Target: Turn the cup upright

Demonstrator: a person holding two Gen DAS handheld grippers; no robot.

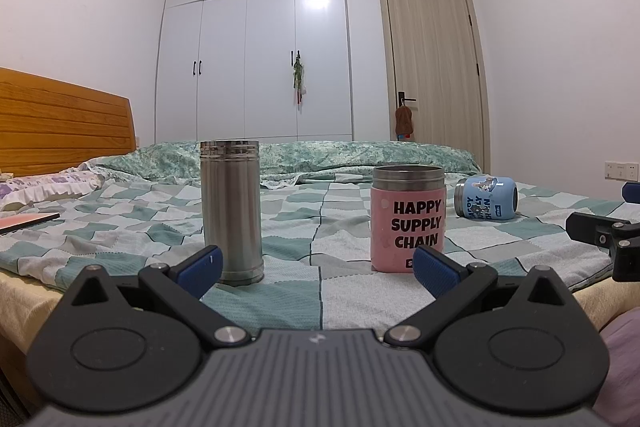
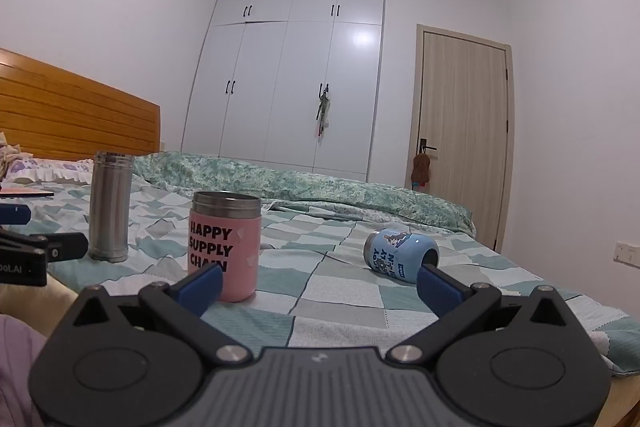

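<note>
Both grippers, left gripper (image 1: 316, 265) and right gripper (image 2: 318, 281), spread wide (empty); blue cup (image 2: 401, 255) lies toppled beyond the right fingers (image 2: 440, 289) on the bed (image 2: 340, 291).

Three cups on one bed (image 2: 344, 291), one steel tumbler (image 2: 110, 207) upright, one pink cup (image 2: 225, 247) upright, one blue cup (image 2: 400, 254) on its side, two grippers, four blue fingers (image 2: 438, 289).
</note>
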